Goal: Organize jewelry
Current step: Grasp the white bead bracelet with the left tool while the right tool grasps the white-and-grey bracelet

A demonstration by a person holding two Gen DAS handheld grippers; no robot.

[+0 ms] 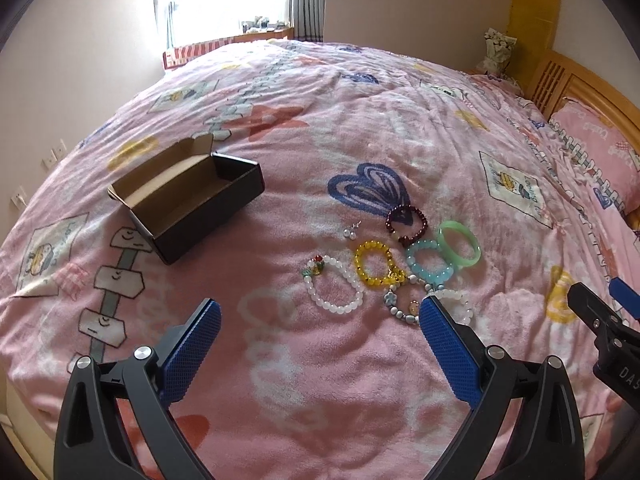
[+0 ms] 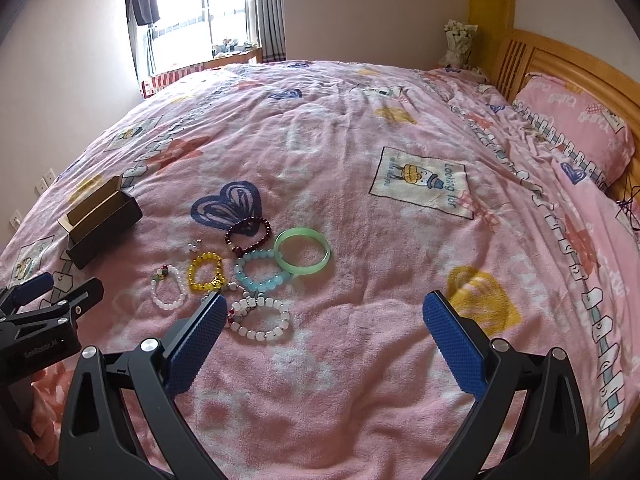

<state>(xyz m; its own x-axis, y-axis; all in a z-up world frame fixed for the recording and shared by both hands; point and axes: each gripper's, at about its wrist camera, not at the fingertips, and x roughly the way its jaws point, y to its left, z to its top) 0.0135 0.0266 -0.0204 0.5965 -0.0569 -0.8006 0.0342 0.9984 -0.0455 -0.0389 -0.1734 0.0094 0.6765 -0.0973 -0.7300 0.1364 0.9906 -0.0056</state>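
Several bracelets lie clustered on the pink bedspread: a green bangle (image 1: 459,243) (image 2: 303,255), a light blue bead bracelet (image 1: 427,266) (image 2: 261,271), a dark red one (image 1: 406,223) (image 2: 248,234), a yellow one (image 1: 376,263) (image 2: 205,272), a white one with a charm (image 1: 335,288) (image 2: 169,293) and a white cube-bead one (image 2: 261,318). Small earrings (image 1: 350,230) lie beside them. An open black box (image 1: 188,196) (image 2: 100,222) sits to the left. My left gripper (image 1: 320,310) is open, just short of the cluster. My right gripper (image 2: 322,304) is open, right of the cluster.
The bed is large, with a pink pillow (image 2: 576,128) and a wooden headboard (image 2: 568,64) at the far right. A window (image 2: 192,12) is at the far wall. The bed's left edge runs near a wall with sockets (image 1: 52,156).
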